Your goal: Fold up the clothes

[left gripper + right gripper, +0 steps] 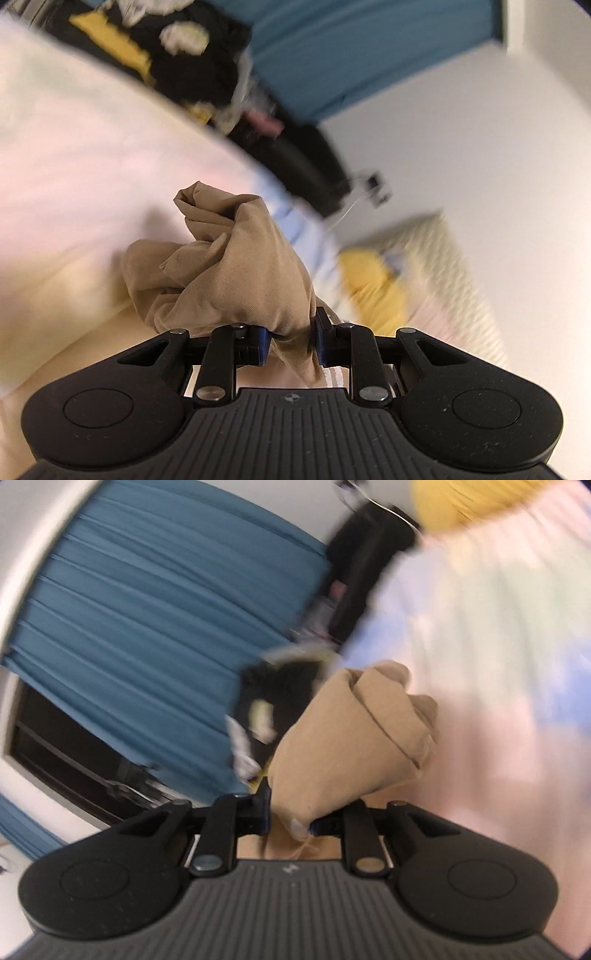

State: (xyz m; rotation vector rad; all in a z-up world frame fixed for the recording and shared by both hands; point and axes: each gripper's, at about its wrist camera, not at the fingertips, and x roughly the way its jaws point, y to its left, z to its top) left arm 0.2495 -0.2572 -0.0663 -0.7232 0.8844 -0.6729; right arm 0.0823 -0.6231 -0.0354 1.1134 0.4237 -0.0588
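While your left claw [291, 341] and right claw [290, 818] each pinched a bunched wad of the tan garment [236, 266] above the pale bed [74, 147], its thin bite risked slipping and dropping the cloth mid-swing.

Left claw [291, 341], right claw [290, 821]: both clamped.

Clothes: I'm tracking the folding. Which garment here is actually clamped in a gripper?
The tan garment: the left gripper and right gripper each pinch a bunched part of tan fabric. The black pile and yellow item lie untouched on the bed.
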